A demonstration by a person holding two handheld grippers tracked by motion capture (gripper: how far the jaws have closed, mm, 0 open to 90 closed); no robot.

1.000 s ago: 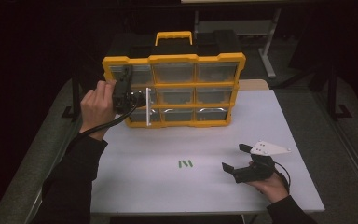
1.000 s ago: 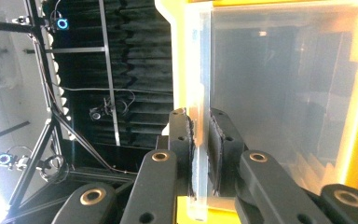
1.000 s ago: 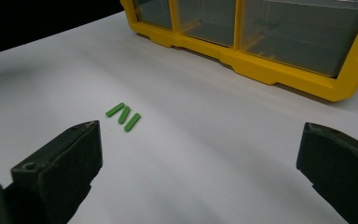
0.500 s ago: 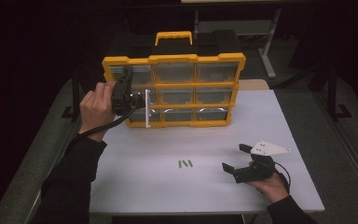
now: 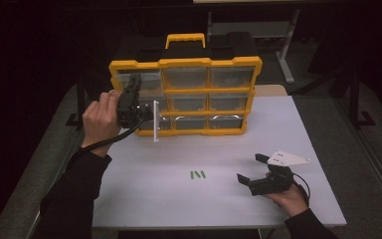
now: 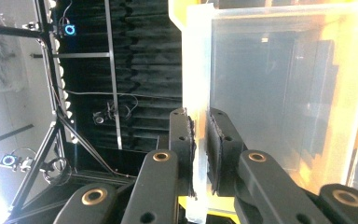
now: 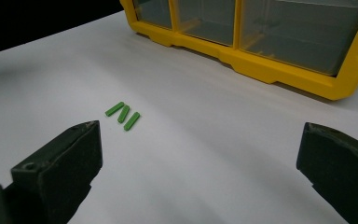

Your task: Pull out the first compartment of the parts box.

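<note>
On the left of the high view, the left hand-held gripper is raised against the left column of the yellow organizer, the landmark standing at the far middle of the white tabletop. Its jaws are pinched together on the clear front lip of one drawer, which stands pulled out from that left column at mid height and juts toward the person. In the left gripper view the two black pads press both faces of the drawer's translucent front wall, with the pale plastic squeezed between them. One black cable trails from this gripper down along the sleeve.

The organizer shows nine clear-fronted compartments, three rows of three, and one yellow carry handle on top. Two of the bottom drawers show curved pull lips.

In front of the organizer, well apart from it on the bare tabletop, lie three small green sticks, side by side and roughly parallel; the right gripper view shows them as three short separate bars.

To the right of the sticks, nearer the person than the organizer, the right hand-held gripper rests low in the right hand, jaws spread wide with nothing between them, pointing toward the sticks. One grey three-cornered plate sits on top of it.
</note>
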